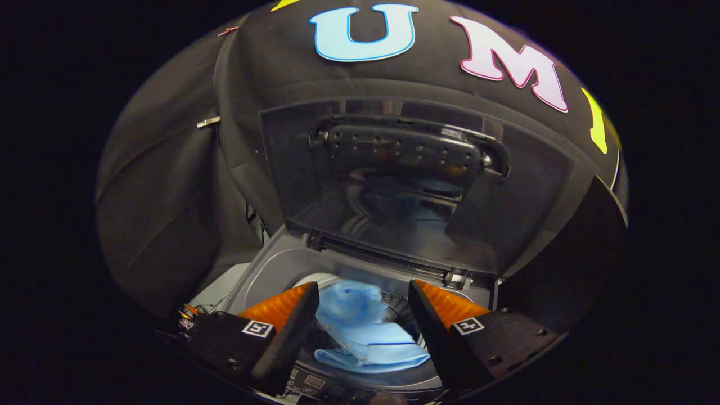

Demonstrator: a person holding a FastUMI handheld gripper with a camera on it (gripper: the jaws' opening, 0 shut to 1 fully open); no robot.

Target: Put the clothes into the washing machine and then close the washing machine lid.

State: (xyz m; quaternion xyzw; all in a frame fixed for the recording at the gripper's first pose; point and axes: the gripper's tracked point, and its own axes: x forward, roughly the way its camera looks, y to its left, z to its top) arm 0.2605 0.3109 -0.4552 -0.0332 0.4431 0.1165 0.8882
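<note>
A light blue garment (pixel 364 329) lies crumpled inside the drum of the top-loading washing machine (pixel 281 270), below and between my fingers. My gripper (pixel 364 292) hangs open above the drum mouth with nothing pressed between its fingers. The dark see-through lid (pixel 405 185) stands raised upright behind the opening, hinged at the back, with a handle bar (pixel 405 146) near its top edge. The blue cloth is mirrored faintly in the lid.
The machine's control panel (pixel 315 383) runs along its near edge, under my fingers. Black cloth wall surrounds the machine on the left, back and right. Some wires (pixel 191 312) sit at the machine's left corner.
</note>
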